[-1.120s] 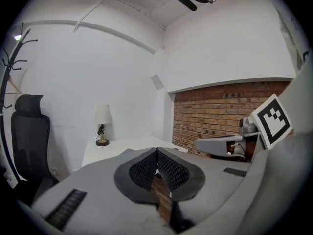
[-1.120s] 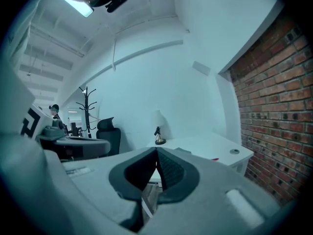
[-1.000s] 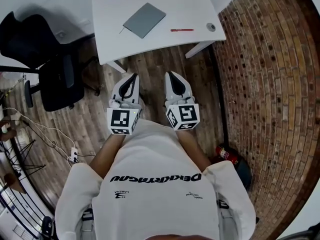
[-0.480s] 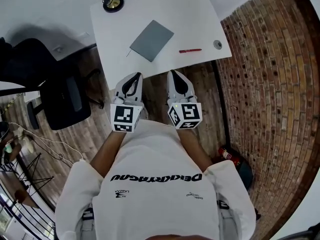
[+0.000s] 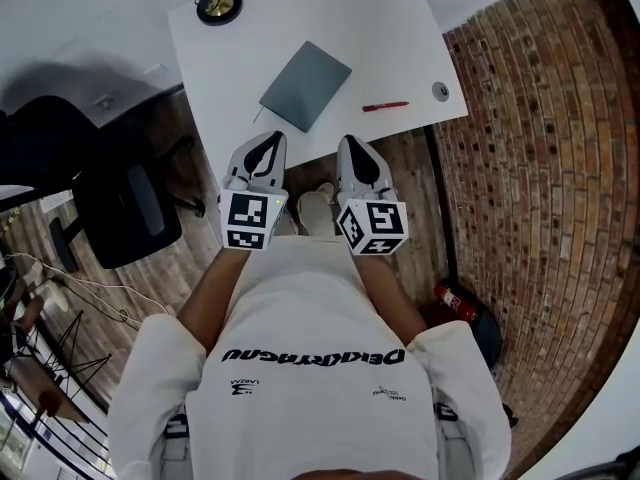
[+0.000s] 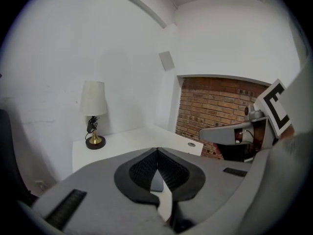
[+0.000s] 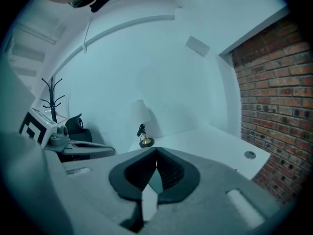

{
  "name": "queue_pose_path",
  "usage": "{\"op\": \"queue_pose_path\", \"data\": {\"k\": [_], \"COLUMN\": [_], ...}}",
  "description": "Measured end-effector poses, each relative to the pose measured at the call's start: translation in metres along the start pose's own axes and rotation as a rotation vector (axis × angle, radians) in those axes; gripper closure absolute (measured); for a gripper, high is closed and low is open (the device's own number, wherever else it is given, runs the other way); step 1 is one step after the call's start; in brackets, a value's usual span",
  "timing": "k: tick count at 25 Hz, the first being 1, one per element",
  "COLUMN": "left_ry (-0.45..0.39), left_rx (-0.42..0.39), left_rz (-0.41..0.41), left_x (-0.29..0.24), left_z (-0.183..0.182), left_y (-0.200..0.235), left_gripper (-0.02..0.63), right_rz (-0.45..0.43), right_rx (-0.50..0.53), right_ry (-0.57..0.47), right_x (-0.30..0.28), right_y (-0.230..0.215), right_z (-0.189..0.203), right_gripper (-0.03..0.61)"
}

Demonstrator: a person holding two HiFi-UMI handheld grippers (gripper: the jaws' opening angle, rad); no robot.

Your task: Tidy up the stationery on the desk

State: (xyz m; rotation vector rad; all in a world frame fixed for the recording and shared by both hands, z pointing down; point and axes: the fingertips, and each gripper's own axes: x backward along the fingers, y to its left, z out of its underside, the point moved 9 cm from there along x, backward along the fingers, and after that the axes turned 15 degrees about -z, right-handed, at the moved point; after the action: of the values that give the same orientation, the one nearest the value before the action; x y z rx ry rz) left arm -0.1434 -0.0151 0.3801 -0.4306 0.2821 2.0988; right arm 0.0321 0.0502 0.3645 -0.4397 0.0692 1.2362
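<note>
To my right the brick wall (image 5: 540,188) takes up the biggest share of the head view, and a plank floor (image 5: 190,258) runs beneath me. The white worktop (image 5: 380,38) stands ahead, one corner towards the bricks. A black office chair (image 5: 120,208) stands off its left side, apart from it.

I hold both tools low in front of my white shirt, side by side above the floor and short of the worktop's near edge. The left hand-held gripper (image 5: 268,140) has its jaws pressed together with nothing between the pads, as its own view shows. The right hand-held gripper (image 5: 350,142) is the same: jaws fully together and empty. Each points at the worktop, tipped slightly down, and neither touches anything on it.

The stationery lies where I can see it. A grey notebook (image 5: 306,85) lies flat and skewed near the middle of the worktop, just beyond the left tool's tips. A small lamp (image 5: 218,5) with a brass foot stands at the far left corner, well apart from the notebook. A red pen (image 5: 385,106) lies by the near edge, right of the notebook and not touching it. A round cable grommet (image 5: 441,91) sits in the right corner, just beyond the pen.
</note>
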Motion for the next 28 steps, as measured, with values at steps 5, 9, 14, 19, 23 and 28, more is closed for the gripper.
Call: {"op": "queue_pose_path", "data": {"k": [5, 9, 14, 19, 23, 28], "left_ry": [0.039, 0.102, 0.150, 0.209, 0.259, 0.337], "left_rx": [0.003, 0.043, 0.035, 0.010, -0.009, -0.026], "left_rz": [-0.003, -0.026, -0.029, -0.012, -0.001, 0.026], "left_x": [-0.034, -0.063, -0.103, -0.144, -0.174, -0.206], "left_z": [-0.004, -0.006, -0.006, 0.002, 0.012, 0.027], "left_y": [0.006, 0.011, 0.010, 0.016, 0.021, 0.023], "left_gripper": [0.615, 0.615, 0.596, 0.540, 0.528, 0.492], "right_rz": [0.010, 0.006, 0.008, 0.019, 0.042, 0.076], "right_rx": [-0.041, -0.074, -0.117, -0.176, -0.232, -0.312], "right_ry": [0.030, 0.049, 0.084, 0.134, 0.176, 0.217], "right_x": [-0.024, -0.045, -0.070, -0.095, -0.111, -0.125], "right_y": [-0.024, -0.045, -0.071, -0.089, -0.102, -0.121], "right_z": [0.007, 0.012, 0.021, 0.041, 0.060, 0.081], "right_gripper": [0.580, 0.580, 0.567, 0.522, 0.486, 0.465]}}
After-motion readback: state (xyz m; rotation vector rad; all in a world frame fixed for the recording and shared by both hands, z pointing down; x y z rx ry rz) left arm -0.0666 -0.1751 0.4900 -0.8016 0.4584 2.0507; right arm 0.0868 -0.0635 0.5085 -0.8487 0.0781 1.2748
